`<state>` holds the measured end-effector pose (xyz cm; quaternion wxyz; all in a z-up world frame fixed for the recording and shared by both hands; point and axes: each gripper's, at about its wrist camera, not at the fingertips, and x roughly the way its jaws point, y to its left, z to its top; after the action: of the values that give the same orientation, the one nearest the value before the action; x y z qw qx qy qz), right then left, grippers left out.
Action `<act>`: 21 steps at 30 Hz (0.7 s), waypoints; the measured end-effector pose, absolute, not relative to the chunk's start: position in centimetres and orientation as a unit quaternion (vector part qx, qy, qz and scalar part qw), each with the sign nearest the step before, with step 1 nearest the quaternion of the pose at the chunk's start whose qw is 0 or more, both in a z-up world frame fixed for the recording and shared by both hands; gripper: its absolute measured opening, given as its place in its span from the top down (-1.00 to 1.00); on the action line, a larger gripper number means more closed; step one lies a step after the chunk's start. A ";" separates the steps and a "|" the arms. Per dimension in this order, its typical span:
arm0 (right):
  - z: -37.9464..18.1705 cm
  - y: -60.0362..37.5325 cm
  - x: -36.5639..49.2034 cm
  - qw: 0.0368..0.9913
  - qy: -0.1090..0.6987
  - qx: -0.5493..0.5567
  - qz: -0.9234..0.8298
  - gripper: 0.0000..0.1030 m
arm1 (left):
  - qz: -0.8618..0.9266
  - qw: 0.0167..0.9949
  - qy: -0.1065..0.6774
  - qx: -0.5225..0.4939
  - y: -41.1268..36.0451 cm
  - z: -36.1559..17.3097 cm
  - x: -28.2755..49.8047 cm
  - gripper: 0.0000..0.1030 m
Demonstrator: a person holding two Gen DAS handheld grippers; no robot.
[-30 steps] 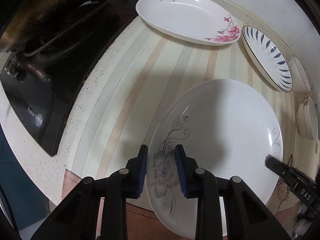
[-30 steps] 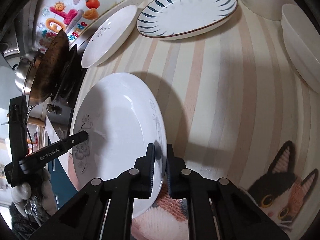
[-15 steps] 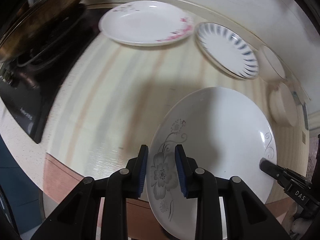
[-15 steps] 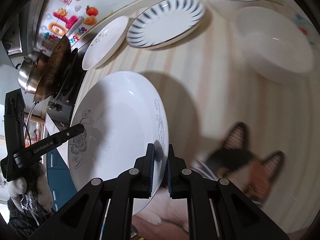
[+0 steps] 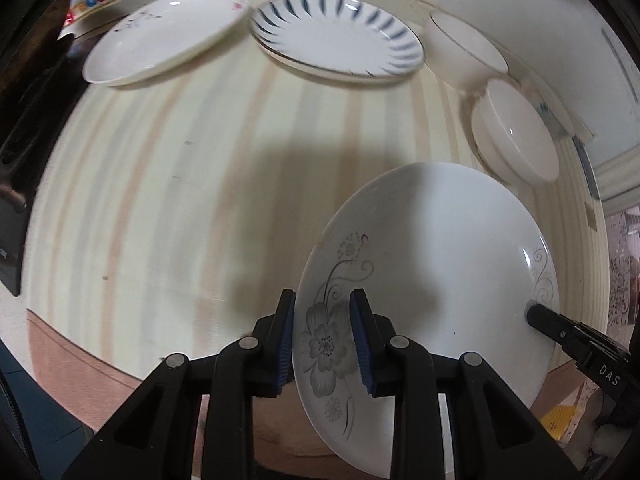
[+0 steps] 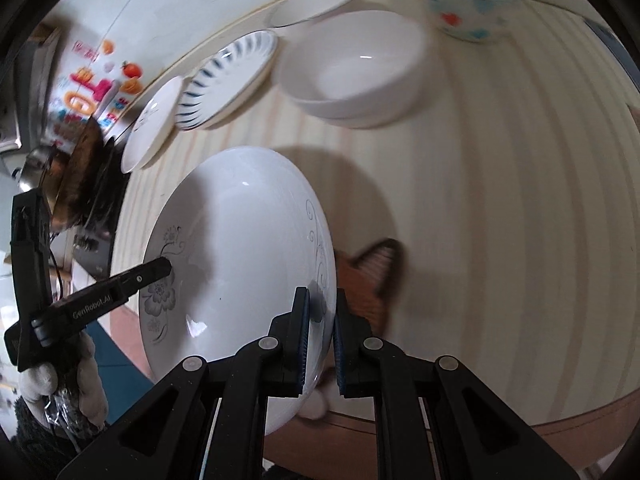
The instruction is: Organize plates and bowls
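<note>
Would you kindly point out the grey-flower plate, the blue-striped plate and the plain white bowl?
grey-flower plate (image 5: 440, 248), left wrist view, bare centre.
blue-striped plate (image 5: 336, 40), left wrist view, white centre.
plain white bowl (image 6: 352, 68), right wrist view, inside bottom.

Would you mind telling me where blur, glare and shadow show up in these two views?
Left wrist view: the flower plate is sharp, casting a broad shadow on the striped counter; far plates slightly soft. Right wrist view: the cat picture and patterned bowl are motion-blurred; small glare spots on the plate.

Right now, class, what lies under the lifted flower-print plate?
Under the flower-print plate show the striped counter mat and a cat picture's ear; the cat's remainder is covered.
</note>
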<state>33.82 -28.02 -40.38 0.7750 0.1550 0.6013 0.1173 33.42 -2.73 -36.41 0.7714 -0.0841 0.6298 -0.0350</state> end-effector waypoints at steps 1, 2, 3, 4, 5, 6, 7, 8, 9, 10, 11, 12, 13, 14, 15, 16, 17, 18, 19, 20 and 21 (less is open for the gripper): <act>-40.7 -28.5 33.7 0.774 0.603 0.158 0.114 0.76 | -0.037 0.770 0.632 -0.082 -3.2 -36.6 33.5 0.52; -41.0 -29.1 33.6 0.773 0.604 0.163 0.109 0.76 | -0.037 0.770 0.632 -0.080 -3.5 -36.7 33.5 0.52; -41.2 -29.3 33.5 0.772 0.604 0.164 0.108 0.76 | -0.037 0.771 0.632 -0.075 -3.8 -36.8 33.6 0.52; -41.4 -29.5 33.6 0.772 0.604 0.166 0.109 0.76 | -0.037 0.771 0.633 -0.070 -4.2 -36.9 33.7 0.52; -41.6 -29.9 33.6 0.770 0.605 0.169 0.108 0.76 | -0.035 0.770 0.634 -0.067 -4.3 -36.9 33.8 0.52; -41.8 -30.1 33.5 0.769 0.605 0.172 0.109 0.76 | -0.032 0.769 0.635 -0.065 -4.4 -37.0 33.8 0.52; -41.9 -30.2 33.5 0.768 0.606 0.173 0.111 0.76 | -0.029 0.768 0.637 -0.063 -4.5 -37.0 33.9 0.52; -42.1 -30.3 33.6 0.767 0.608 0.171 0.114 0.76 | -0.026 0.769 0.636 -0.061 -4.8 -37.0 33.8 0.52; -42.2 -30.1 33.7 0.766 0.609 0.172 0.115 0.76 | -0.024 0.769 0.636 -0.057 -5.0 -37.1 33.9 0.52; -42.3 -30.2 33.7 0.765 0.610 0.172 0.116 0.76 | -0.022 0.770 0.635 -0.049 -5.2 -37.0 34.0 0.52; -42.4 -30.2 33.7 0.764 0.611 0.170 0.118 0.75 | -0.020 0.771 0.635 -0.043 -5.6 -37.1 34.1 0.52; -42.5 -30.2 33.7 0.763 0.612 0.169 0.121 0.75 | -0.017 0.771 0.635 -0.039 -5.8 -37.1 34.1 0.52; -42.5 -30.2 33.9 0.760 0.615 0.171 0.122 0.74 | -0.016 0.769 0.637 -0.039 -5.9 -37.1 34.1 0.52; -42.5 -30.3 34.0 0.754 0.622 0.174 0.122 0.73 | -0.014 0.765 0.643 -0.043 -6.2 -36.9 34.1 0.52; -42.5 -30.3 34.1 0.745 0.632 0.176 0.120 0.73 | -0.011 0.763 0.644 -0.052 -6.3 -36.5 34.1 0.52; -42.4 -30.5 34.1 0.735 0.643 0.179 0.116 0.73 | -0.008 0.763 0.643 -0.061 -6.3 -35.4 34.1 0.52; -41.9 -30.8 34.0 0.722 0.658 0.185 0.111 0.73 | -0.001 0.771 0.633 -0.066 -6.0 -33.7 34.1 0.50; -41.2 -31.1 33.8 0.718 0.660 0.191 0.111 0.73 | 0.004 0.781 0.621 -0.067 -5.7 -32.3 34.2 0.50; -40.1 -31.3 33.6 0.719 0.659 0.192 0.111 0.64 | 0.008 0.793 0.605 -0.071 -5.3 -30.5 34.3 0.50; -38.5 -31.4 33.4 0.725 0.651 0.191 0.114 0.61 | 0.017 0.808 0.584 -0.078 -4.6 -28.3 34.6 0.47; -36.8 -31.2 33.3 0.734 0.641 0.188 0.122 0.58 | 0.026 0.817 0.571 -0.082 -3.9 -26.9 34.9 0.33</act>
<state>33.28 -31.22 -36.78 0.7342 0.1882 0.6408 0.1219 34.86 -3.90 -26.95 0.8165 -0.0816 0.5709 0.0258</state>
